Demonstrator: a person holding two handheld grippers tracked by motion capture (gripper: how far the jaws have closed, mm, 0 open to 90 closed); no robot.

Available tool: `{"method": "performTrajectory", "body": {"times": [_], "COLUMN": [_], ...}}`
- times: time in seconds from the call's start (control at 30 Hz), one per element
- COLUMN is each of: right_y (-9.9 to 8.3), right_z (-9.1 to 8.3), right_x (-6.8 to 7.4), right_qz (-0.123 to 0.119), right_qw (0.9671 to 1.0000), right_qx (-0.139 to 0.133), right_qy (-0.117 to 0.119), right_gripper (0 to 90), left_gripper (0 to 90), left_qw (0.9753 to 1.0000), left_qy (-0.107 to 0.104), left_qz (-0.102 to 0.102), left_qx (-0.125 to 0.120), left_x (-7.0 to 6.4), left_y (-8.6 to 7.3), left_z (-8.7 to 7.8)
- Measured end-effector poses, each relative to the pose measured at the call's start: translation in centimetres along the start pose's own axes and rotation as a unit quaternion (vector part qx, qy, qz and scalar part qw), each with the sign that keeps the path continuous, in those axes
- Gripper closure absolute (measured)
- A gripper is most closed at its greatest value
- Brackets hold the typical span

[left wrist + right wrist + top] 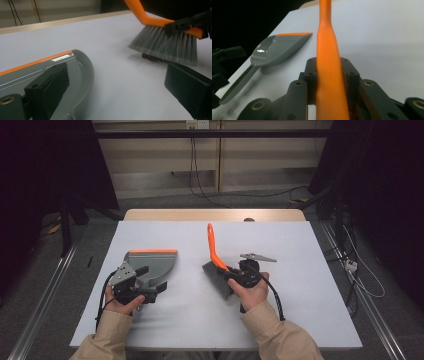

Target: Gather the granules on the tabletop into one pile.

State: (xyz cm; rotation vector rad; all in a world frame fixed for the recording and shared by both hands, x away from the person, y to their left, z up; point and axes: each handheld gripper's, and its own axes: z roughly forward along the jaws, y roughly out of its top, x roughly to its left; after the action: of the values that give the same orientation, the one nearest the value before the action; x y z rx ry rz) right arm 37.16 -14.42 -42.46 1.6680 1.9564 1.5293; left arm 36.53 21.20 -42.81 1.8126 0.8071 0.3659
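Inspector: Starting at your left. Your left gripper [150,290] sits at the handle end of the grey plastic dustpan with the orange lip [152,262], which lies flat on the white table [280,320]. In the left gripper view the jaws stand wide, one over the pan and one well clear of it, so you are not gripping it.

Operator: And the brush side?

Inspector: Your right gripper [231,276] is closed on the orange-handled hand brush with grey bristles [216,270]; the right gripper view shows both jaws pressed against the handle. The bristles touch the table, with a small dark bit of debris [150,57] just under them.

Operator: Progress?

Inspector: Early, in my judgement. The debris lies well apart from the pan, and the pan looks empty. Sweeping it across and securing the pan remain.
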Motion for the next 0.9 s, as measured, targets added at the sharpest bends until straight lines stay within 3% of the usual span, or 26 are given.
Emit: {"method": "performTrajectory", "body": {"times": [0.17, 0.37, 0.67, 0.9], "right_y": [1.0, 0.5, -0.3, -0.9], "right_z": [1.7, 3.7, 1.7, 0.1], "right_x": [0.0, -0.5, -1.4, -1.7], "right_qz": [-0.004, 0.004, 0.015, 0.025], "right_qw": [1.0, 0.9993, 0.9986, 0.9987], "right_qx": [0.007, 0.026, 0.027, 0.025], "right_qy": [-0.006, -0.026, -0.043, -0.036], "right_gripper": [71.4, 71.4, 71.4, 71.4], "left_gripper": [5.5, 5.5, 5.5, 5.5], "left_qw": [1.0, 1.0, 1.0, 1.0], "left_qy": [-0.002, 0.0, 0.0, -0.001], "left_qz": [0.0, -0.001, 0.001, 0.004], "left_qx": [-0.002, -0.001, -0.002, -0.001], "left_x": [0.1, 0.2, 0.0, -0.1], "left_y": [0.0, 0.0, 0.0, 0.1], "left_z": [0.0, -0.2, -0.2, -0.1]}}
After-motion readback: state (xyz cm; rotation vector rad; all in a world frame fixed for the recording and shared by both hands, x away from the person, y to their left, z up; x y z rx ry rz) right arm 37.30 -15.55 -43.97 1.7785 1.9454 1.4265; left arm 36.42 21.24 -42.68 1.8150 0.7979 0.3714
